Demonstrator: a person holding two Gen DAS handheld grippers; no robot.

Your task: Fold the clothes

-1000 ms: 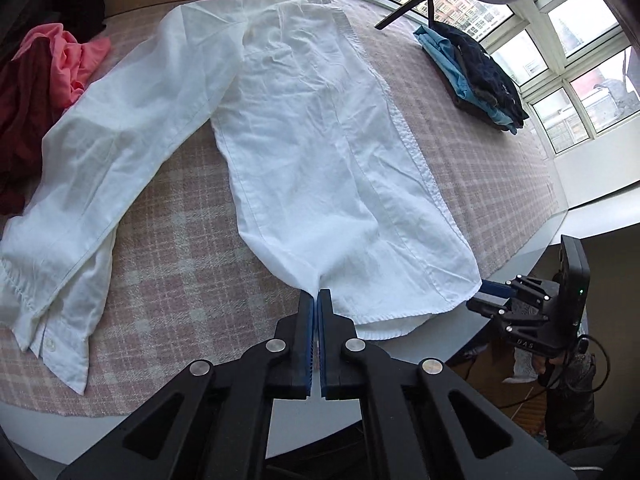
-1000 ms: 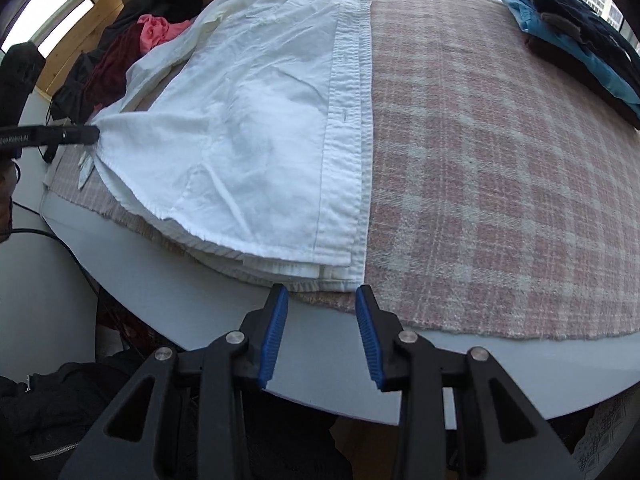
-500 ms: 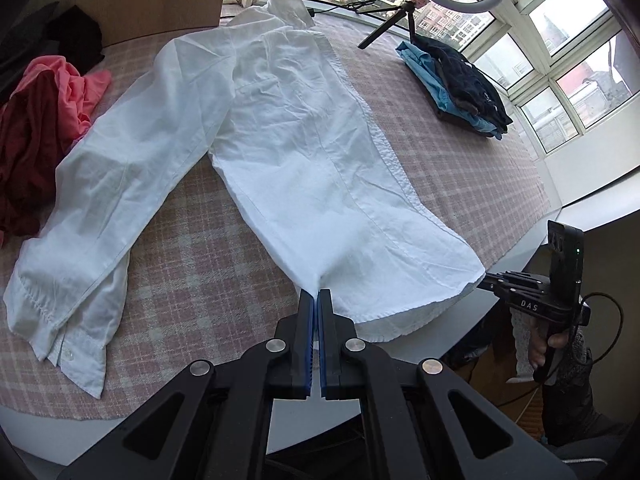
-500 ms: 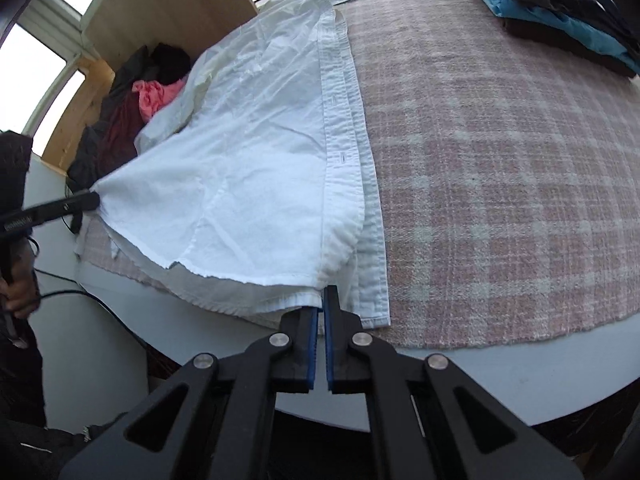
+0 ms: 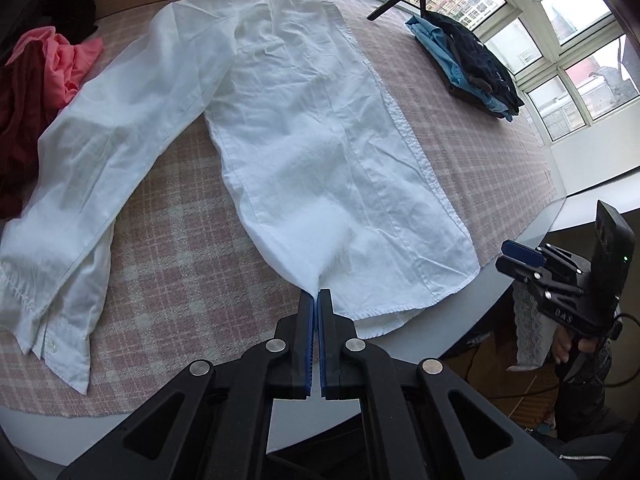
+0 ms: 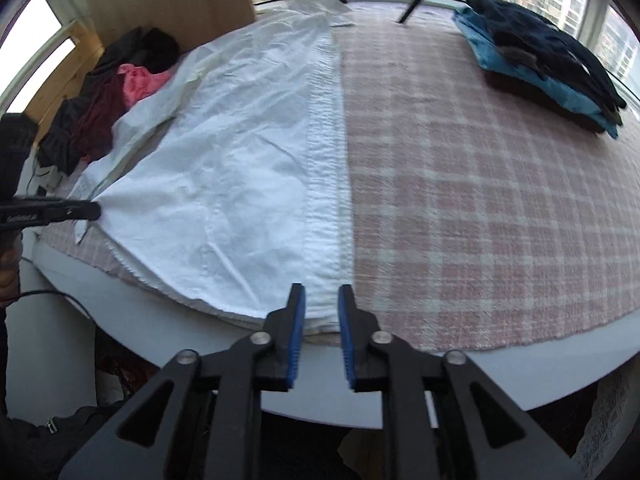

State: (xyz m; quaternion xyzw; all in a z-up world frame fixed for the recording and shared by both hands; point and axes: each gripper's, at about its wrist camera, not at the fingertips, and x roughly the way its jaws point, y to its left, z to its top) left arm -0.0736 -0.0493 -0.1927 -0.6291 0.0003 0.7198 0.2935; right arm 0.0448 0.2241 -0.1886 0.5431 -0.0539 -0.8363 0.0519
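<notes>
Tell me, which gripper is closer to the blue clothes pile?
Right. The right gripper sits at the shirt's button edge, facing the pile; the left gripper pinches the far hem corner.

right gripper (image 5: 520, 258) body, beside the white shirt (image 5: 320, 152) hem: "DAS"
left gripper (image 6: 94, 211) finger print: too blurred to read

Daylight from the windows (image 5: 576, 52) at the far side lights both views evenly; shadows are soft. Fisheye bending darkens corners. The right wrist view is slightly motion-blurred.
</notes>
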